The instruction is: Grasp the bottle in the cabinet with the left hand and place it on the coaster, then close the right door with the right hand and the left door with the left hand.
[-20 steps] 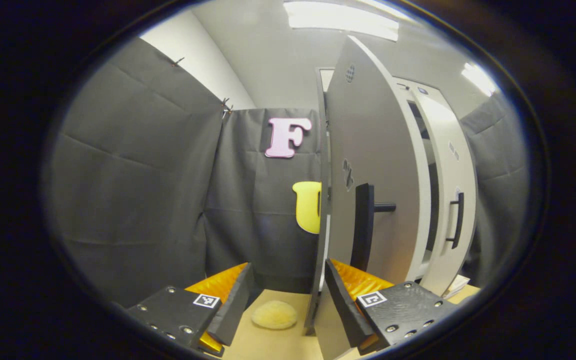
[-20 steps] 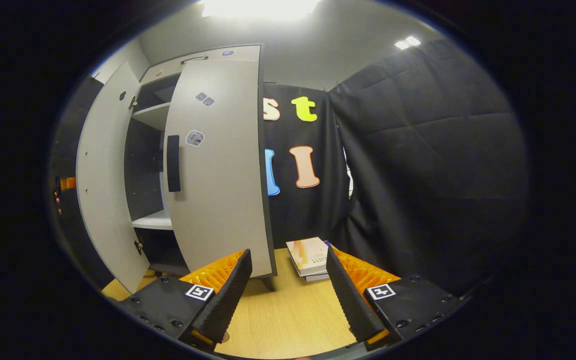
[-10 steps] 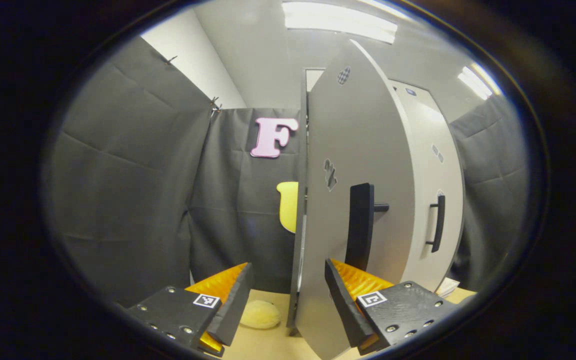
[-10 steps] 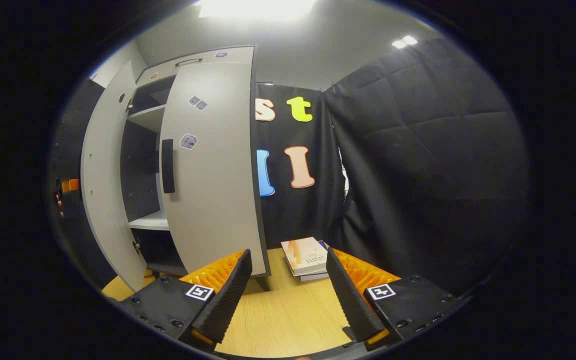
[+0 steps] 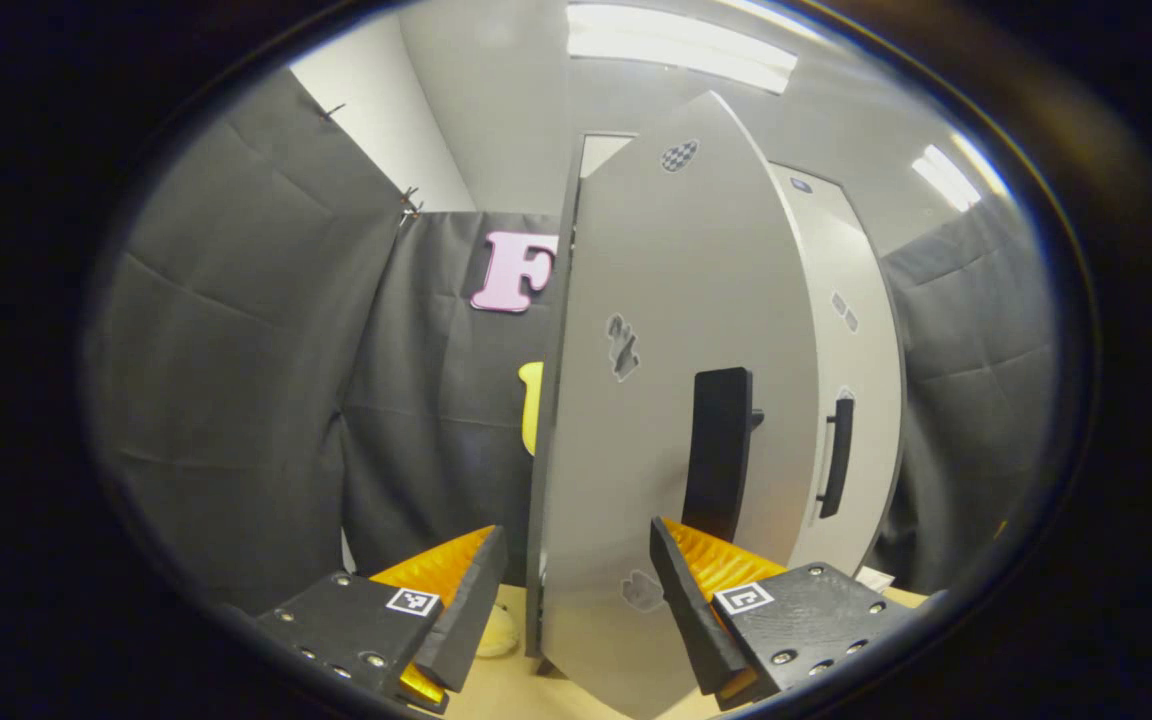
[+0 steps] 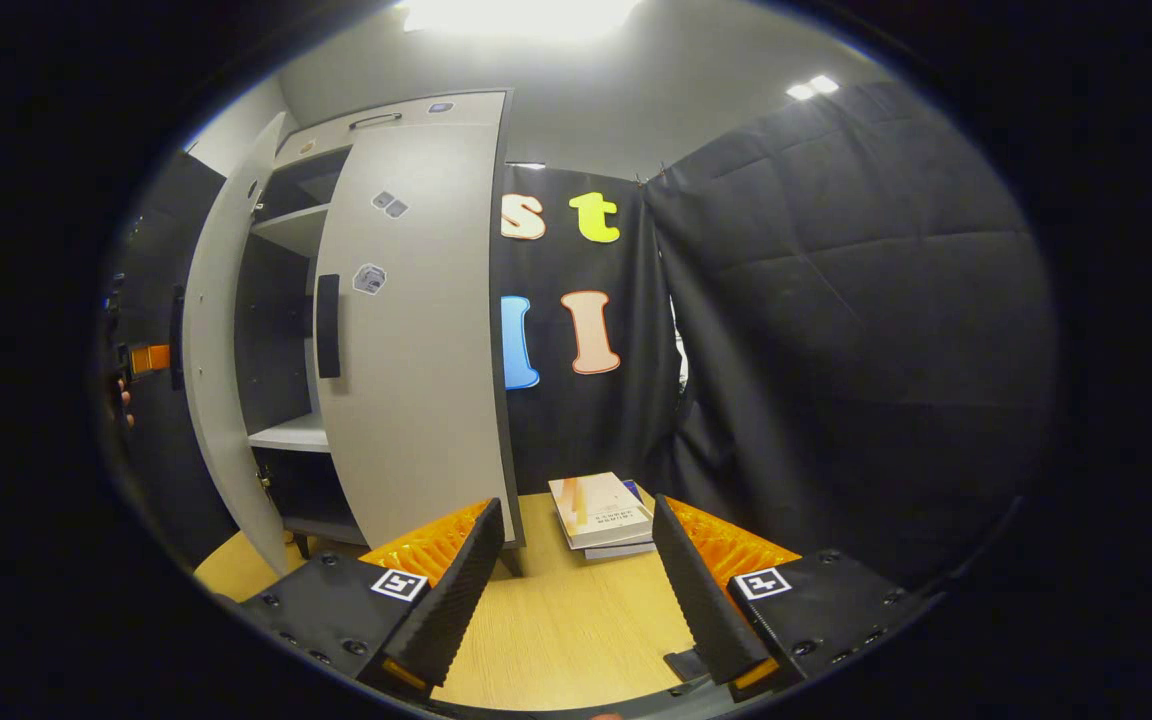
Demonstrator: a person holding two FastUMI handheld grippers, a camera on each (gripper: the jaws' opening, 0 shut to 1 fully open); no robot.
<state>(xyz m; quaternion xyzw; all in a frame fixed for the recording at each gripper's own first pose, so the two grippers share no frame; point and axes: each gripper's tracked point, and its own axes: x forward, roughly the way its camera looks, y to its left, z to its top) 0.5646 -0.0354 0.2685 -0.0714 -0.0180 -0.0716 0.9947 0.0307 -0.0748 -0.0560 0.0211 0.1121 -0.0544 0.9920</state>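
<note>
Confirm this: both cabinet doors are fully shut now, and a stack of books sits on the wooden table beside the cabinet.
Not quite. The left door is ajar: the right gripper view shows shelves in the gap beside the right door. The stack of books does sit on the wooden table beside the cabinet.

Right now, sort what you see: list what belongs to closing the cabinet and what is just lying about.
Belongs to the job:
- left door, still ajar, with its black handle
- right door
- cabinet
- left gripper, open
- right gripper, open

Just lying about:
- stack of books on the wooden table
</note>
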